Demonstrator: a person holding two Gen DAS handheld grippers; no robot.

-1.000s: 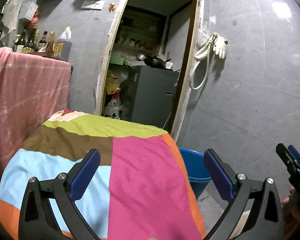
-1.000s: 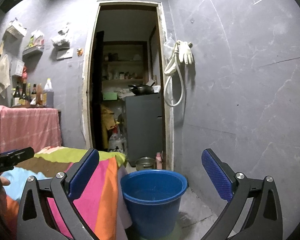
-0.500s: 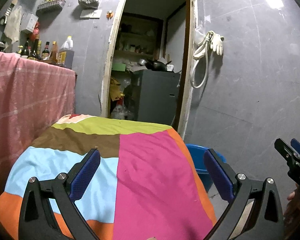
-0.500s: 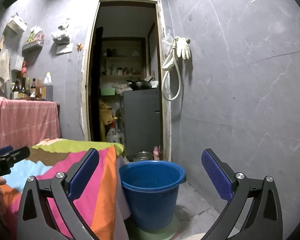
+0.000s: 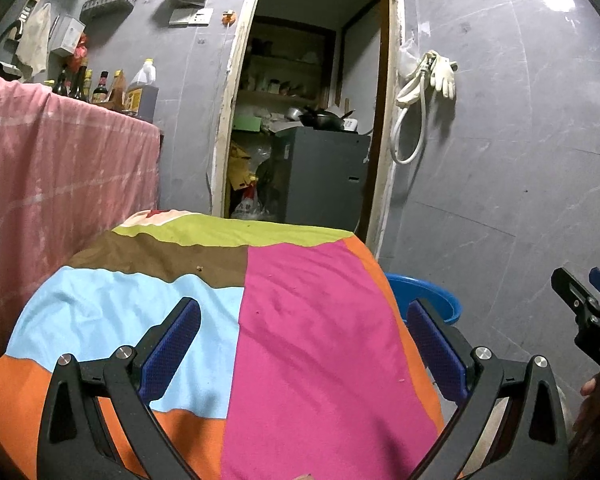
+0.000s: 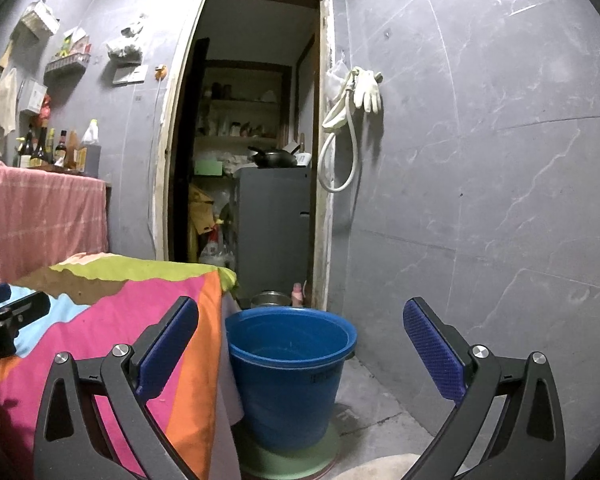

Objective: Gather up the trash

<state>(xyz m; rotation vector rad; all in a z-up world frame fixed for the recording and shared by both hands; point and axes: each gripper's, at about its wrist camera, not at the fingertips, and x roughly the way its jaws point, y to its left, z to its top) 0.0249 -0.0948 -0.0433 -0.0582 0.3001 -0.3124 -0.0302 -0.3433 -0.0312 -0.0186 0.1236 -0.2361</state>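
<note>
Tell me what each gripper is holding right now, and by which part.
Nothing is held. The left gripper is open over the tablecloth; the right gripper is open, facing the blue bucket.

The left gripper (image 5: pixel 304 340) hangs with its blue-padded jaws spread wide above a table draped in a patchwork cloth of pink, light blue, brown, green and orange panels (image 5: pixel 308 320). A few small crumbs (image 5: pixel 199 267) lie on the brown panel towards the table's far edge. A round blue plastic bucket (image 5: pixel 432 298) stands just beside the table's right edge. The right gripper (image 5: pixel 592 316) shows at the frame's right margin.
</note>
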